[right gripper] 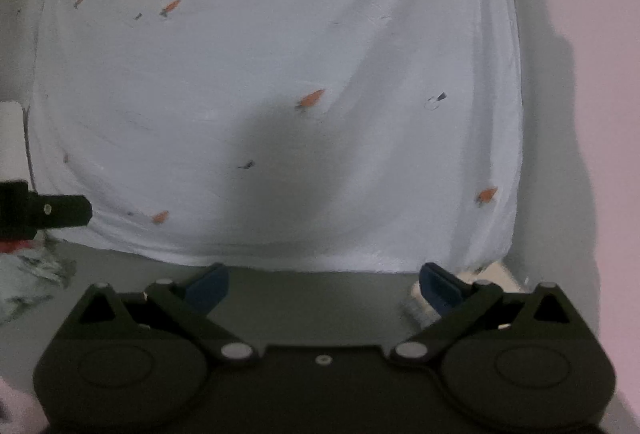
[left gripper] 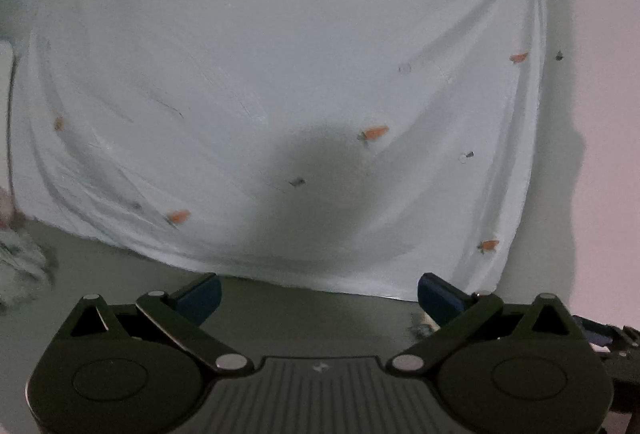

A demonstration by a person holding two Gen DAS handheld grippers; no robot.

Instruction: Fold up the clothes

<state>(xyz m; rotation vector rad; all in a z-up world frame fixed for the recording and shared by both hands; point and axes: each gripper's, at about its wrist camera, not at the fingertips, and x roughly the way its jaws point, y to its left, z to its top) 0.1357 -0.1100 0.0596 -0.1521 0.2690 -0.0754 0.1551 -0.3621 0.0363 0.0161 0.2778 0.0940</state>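
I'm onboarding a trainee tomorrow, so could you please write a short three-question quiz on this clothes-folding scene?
1. True or false: the left tongs are clamped on the white carrot-print garment.
2. Multiple choice: what colour are the pads of the right tongs? A) red B) blue C) yellow
3. Fill in: the garment's small orange motifs are ____.

Key: 1 false, both tongs are open and empty, short of the garment's near edge. 2 B. 3 carrots.
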